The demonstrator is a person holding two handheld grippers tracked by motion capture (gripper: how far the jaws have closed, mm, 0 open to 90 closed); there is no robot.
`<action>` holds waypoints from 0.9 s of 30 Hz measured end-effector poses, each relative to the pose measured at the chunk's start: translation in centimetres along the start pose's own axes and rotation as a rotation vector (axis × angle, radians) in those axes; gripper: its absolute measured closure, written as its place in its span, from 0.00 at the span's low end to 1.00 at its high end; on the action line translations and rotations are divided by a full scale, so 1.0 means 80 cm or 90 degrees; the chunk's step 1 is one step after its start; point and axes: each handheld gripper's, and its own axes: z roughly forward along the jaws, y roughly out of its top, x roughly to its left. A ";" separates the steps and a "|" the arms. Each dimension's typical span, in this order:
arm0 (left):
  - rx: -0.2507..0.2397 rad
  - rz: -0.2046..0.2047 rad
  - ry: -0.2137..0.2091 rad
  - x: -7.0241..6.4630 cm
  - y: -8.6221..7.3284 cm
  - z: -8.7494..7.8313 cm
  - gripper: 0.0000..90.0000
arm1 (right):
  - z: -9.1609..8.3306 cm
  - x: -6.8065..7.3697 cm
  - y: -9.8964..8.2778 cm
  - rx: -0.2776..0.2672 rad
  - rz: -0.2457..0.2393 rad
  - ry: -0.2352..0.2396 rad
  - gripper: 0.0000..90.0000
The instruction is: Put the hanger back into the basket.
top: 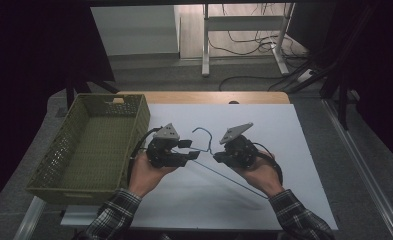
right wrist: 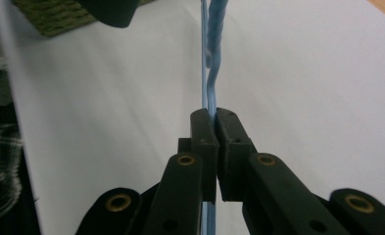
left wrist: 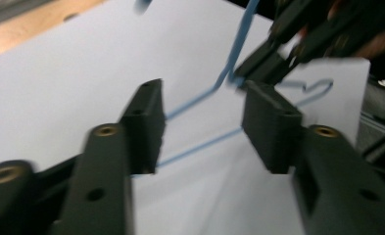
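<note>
Jaws of the right gripper [right wrist: 214, 115] clenched on the blue wire hanger [right wrist: 212, 73], pads pinching the wire just below the twisted neck, as seen in the right gripper view. Jaws of the left gripper [left wrist: 203, 125] parted, pads [left wrist: 146, 122] clear of the wire; 2 strands of the hanger crossing the gap between them without contact, as seen in the left gripper view. Same view: right gripper's [left wrist: 258, 66] black tips closed on the bend of the wire at upper right.

High view: left gripper [top: 193, 150] and right gripper [top: 218, 156] facing each other, near but apart, each carried in a hand [top: 146, 172] rising from the bottom edge, sleeves plaid. Hanger [top: 204, 137] held above the white sheet [top: 284, 140], hook pointing away from the person between the 2 grippers, long bottom wire slanting down toward the right forearm. Grey 3-cornered plate on top of each gripper.

Green woven basket [top: 134, 125] at the left edge of the sheet, just beside the left hand, apart from the hanger. Wooden table edge [top: 209, 97] beyond the sheet; cables and a metal frame on the floor farther back.
</note>
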 end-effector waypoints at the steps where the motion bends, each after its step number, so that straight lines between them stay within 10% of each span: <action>1: 0.011 0.012 0.000 0.000 0.000 -0.002 0.47 | -0.005 -0.001 -0.001 -0.002 0.000 0.010 0.97; 7: 0.096 0.048 -0.060 0.006 0.003 -0.006 0.34 | -0.022 0.001 -0.010 0.002 -0.018 0.045 0.97; 13: 0.146 0.089 -0.051 0.006 0.011 0.006 0.38 | -0.027 0.007 -0.010 0.003 -0.032 0.076 0.97; 27: 0.251 0.170 -0.168 -0.001 0.022 0.023 0.92 | -0.023 0.015 -0.004 0.021 -0.079 0.121 0.97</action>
